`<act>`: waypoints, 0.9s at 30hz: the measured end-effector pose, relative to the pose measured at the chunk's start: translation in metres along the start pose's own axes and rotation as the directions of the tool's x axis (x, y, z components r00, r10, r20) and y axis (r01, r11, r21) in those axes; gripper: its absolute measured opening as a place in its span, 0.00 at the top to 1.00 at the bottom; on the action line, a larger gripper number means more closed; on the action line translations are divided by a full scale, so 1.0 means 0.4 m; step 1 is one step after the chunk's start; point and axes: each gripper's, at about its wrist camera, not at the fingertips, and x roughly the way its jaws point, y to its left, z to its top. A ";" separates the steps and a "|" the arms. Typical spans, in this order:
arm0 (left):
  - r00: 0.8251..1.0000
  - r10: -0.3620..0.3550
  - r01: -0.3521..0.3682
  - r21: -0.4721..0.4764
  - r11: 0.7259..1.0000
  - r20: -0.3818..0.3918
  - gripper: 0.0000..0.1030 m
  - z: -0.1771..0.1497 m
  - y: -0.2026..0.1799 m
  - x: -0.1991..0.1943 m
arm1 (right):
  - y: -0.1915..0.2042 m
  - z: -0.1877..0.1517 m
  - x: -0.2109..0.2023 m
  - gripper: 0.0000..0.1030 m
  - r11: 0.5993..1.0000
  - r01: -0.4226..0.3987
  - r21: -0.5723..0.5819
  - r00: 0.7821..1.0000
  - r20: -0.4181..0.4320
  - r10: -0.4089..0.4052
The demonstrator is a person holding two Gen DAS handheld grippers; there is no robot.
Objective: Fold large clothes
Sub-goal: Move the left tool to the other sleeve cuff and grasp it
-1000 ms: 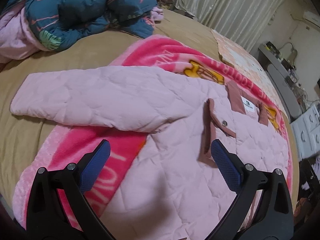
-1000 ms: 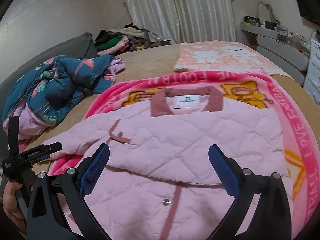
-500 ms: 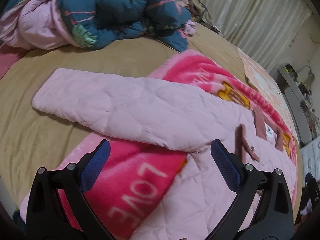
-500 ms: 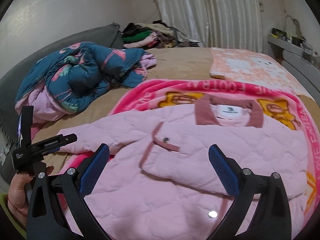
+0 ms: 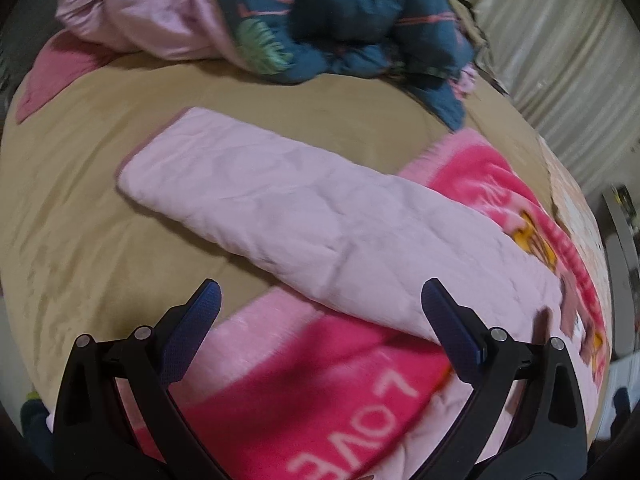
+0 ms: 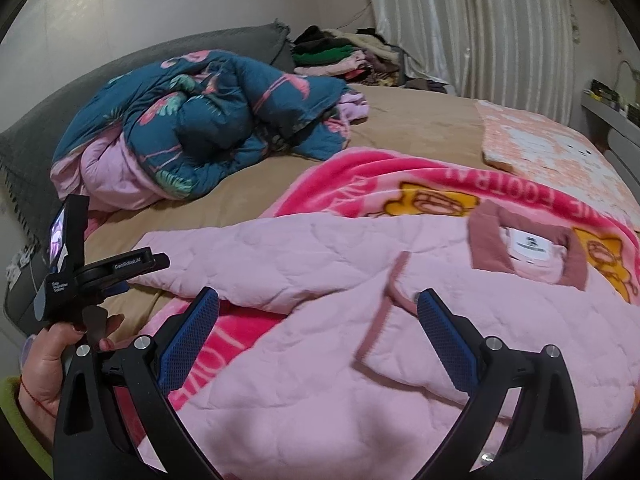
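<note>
A pale pink quilted jacket (image 6: 400, 368) lies spread flat on a bright pink blanket (image 6: 360, 176), its dusty-rose collar (image 6: 484, 240) toward the far right. One sleeve (image 5: 280, 208) stretches left onto the tan bed cover, its cuff end at far left. My left gripper (image 5: 320, 308) hovers open just short of the sleeve's near edge, holding nothing. My right gripper (image 6: 318, 312) hangs open above the jacket's chest, near the front placket and a snap, also holding nothing. In the right wrist view, a hand holds the left gripper (image 6: 120, 280) beside the sleeve.
A crumpled teal floral duvet (image 6: 208, 120) with pink lining sits at the head of the bed. Folded clothes (image 6: 340, 54) are piled by the curtain. A peach patterned blanket (image 6: 552, 148) lies at the far right. Tan bed cover (image 5: 80, 200) surrounds the sleeve.
Both views have swung left. The left gripper has moved from over the jacket's body toward the outstretched sleeve, which now fills its view. Both grippers stay open.
</note>
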 end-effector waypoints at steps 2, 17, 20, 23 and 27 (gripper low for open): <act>1.000 0.014 -0.014 -0.037 0.999 -0.004 0.09 0.011 0.025 0.011 | 0.019 0.006 0.022 0.04 1.000 -0.010 -0.016 1.000 -0.010 0.010; 0.992 0.103 -0.114 -0.168 0.979 -0.072 0.09 0.068 0.152 0.135 | 0.121 0.032 0.195 0.04 0.993 -0.089 -0.083 0.991 -0.105 0.080; 0.990 0.112 -0.127 -0.223 0.966 -0.081 0.09 0.082 0.190 0.165 | 0.120 0.030 0.215 0.04 0.992 -0.099 -0.077 0.989 -0.116 0.090; 0.993 0.092 -0.110 -0.280 0.954 -0.075 0.09 0.094 0.224 0.186 | 0.105 0.022 0.233 0.04 0.992 -0.108 -0.062 0.987 -0.126 0.099; 0.996 0.070 -0.084 -0.321 0.944 -0.052 0.09 0.103 0.255 0.219 | 0.084 0.007 0.249 0.04 0.993 -0.112 -0.046 0.984 -0.145 0.104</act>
